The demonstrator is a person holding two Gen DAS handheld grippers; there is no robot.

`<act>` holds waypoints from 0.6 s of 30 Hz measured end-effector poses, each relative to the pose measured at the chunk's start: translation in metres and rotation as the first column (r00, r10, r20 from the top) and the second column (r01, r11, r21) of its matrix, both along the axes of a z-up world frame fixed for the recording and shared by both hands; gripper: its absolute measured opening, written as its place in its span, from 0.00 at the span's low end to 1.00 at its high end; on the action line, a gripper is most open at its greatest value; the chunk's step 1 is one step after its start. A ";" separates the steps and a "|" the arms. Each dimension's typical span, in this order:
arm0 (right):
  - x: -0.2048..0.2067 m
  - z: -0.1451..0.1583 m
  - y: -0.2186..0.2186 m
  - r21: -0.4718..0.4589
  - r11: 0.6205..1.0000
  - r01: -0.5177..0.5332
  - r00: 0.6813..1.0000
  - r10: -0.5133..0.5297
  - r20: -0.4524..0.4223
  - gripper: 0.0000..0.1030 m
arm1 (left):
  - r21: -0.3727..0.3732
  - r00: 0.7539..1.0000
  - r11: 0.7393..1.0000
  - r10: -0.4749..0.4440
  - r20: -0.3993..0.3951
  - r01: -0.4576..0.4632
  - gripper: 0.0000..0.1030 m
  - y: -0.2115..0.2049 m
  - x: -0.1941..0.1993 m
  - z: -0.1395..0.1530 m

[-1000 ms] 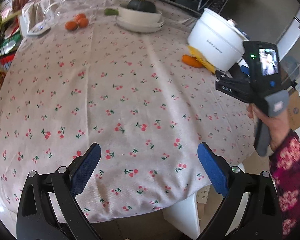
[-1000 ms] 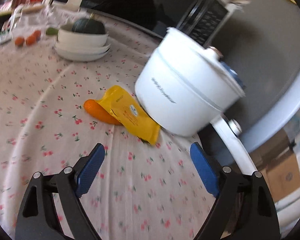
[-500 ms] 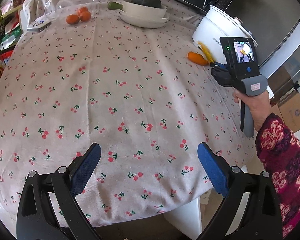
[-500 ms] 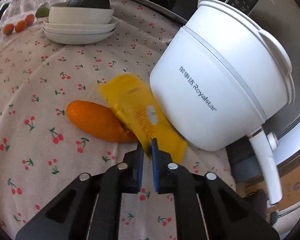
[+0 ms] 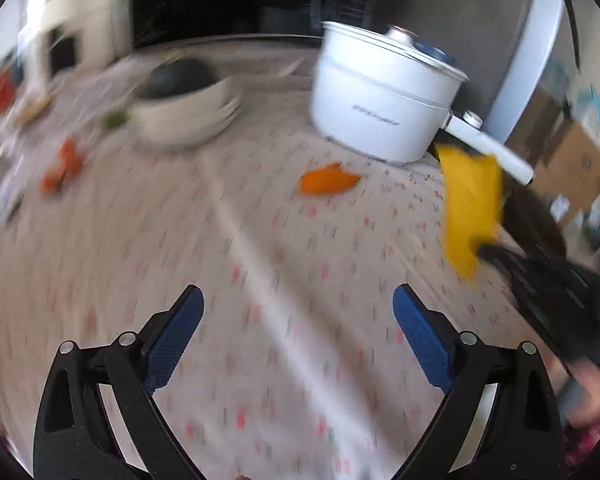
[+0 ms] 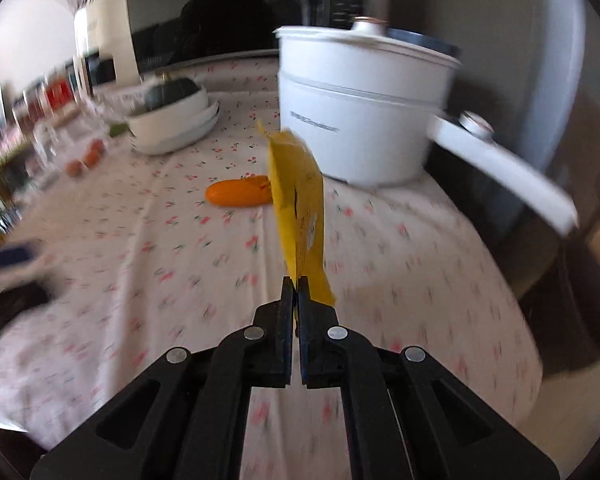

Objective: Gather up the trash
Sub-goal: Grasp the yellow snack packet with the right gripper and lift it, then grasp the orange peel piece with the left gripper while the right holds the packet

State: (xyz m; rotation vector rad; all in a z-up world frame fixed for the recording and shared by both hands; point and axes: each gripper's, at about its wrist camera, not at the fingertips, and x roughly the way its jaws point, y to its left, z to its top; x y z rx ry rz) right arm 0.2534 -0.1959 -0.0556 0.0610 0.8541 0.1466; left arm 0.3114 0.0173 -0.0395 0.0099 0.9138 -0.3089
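So there's one crumpled yellow plastic wrapper (image 6: 300, 204) and one orange peel piece (image 6: 238, 193). The right hand-held gripper (image 6: 296, 292) is clamped on the wrapper's bottom edge, holding it up off the cherry-print cloth surface (image 6: 180, 248). Half a second ago the wrapper was still lying against the peel by the white electric pot (image 6: 360, 120); the peel stayed put. The left hand-held gripper (image 5: 298, 312) is wide open, holding nothing.

A yellow wrapper (image 6: 300, 204) and an orange peel (image 6: 238, 192). The tablecloth (image 6: 400, 248) is pale with small red cherries. The pot (image 6: 360, 120) is white.
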 end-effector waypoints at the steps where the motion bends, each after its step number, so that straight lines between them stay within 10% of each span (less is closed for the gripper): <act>1: -0.009 0.005 -0.007 0.042 0.999 0.017 1.000 -0.017 -0.006 0.02 | 0.011 1.000 1.000 -0.025 -0.008 0.025 0.89 -0.011 0.018 -0.001; 14: -0.016 -0.024 -0.036 0.223 0.974 0.048 0.995 -0.026 -0.098 0.07 | 0.096 0.984 0.986 -0.121 -0.130 0.134 0.83 -0.075 0.128 -0.049; 16: -0.013 -0.025 -0.034 0.205 0.978 0.037 0.996 -0.019 -0.090 0.53 | 0.124 0.983 0.982 -0.123 -0.138 0.141 0.80 -0.080 0.136 -0.057; 18: -0.011 -0.025 -0.033 0.160 0.986 0.050 0.997 -0.039 -0.067 0.71 | 0.130 0.978 0.980 -0.130 -0.161 0.152 0.74 -0.084 0.142 -0.067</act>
